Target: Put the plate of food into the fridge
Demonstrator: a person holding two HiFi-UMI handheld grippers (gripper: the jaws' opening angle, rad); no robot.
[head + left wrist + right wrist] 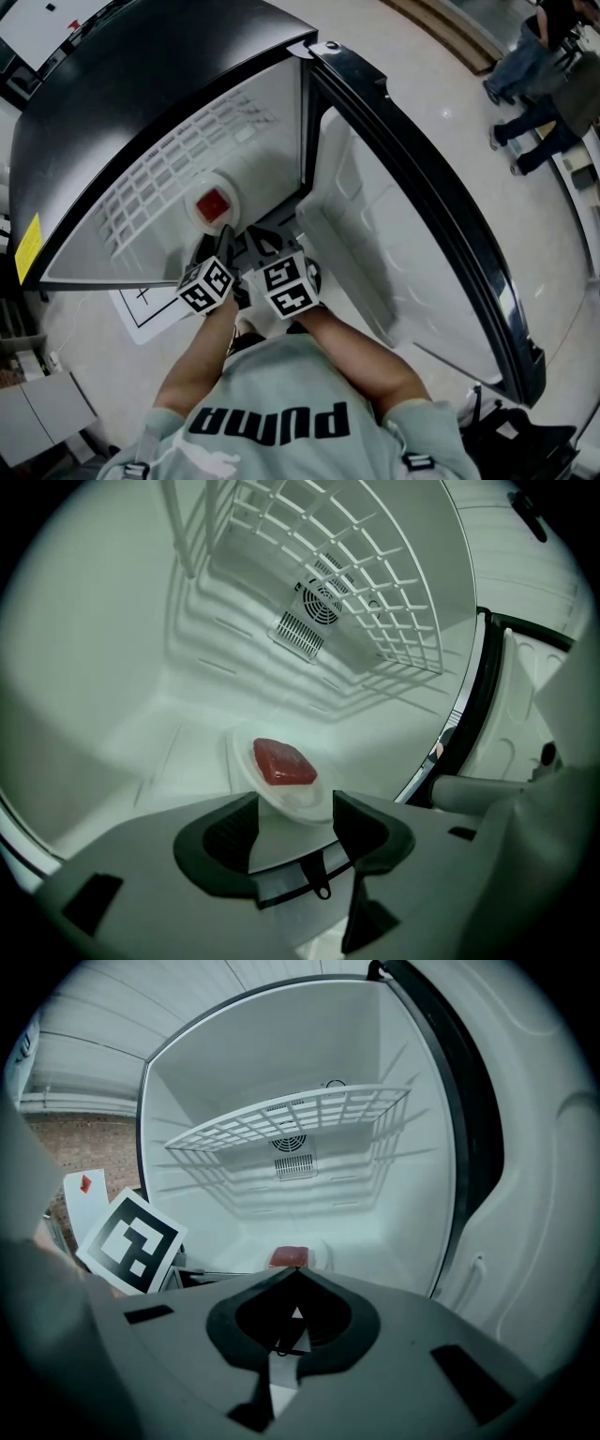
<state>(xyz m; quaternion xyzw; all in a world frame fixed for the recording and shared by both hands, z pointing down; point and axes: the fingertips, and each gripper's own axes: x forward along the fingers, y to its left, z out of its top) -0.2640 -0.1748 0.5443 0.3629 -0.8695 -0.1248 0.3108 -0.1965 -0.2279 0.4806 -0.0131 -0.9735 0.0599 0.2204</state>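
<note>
A white plate [239, 761] with a red block of food [283, 763] rests on the floor of the open fridge [141, 84]. In the head view the plate [199, 190] lies just past both grippers. My left gripper [293, 808] stands open, the plate's near edge between its jaws and the pads not pressing on it. My right gripper [296, 1273] is shut on nothing, close beside the left gripper [216, 242] at the fridge mouth. Over its tips the food [289, 1256] shows. The right gripper [261, 242] sits right of the left one.
A white wire shelf [356, 564] hangs above the plate, with a fan vent [314, 611] in the back wall. The open fridge door [394, 253] stands at the right. People [539, 75] stand far off on the tiled floor. A paper sheet [141, 305] lies left of the person.
</note>
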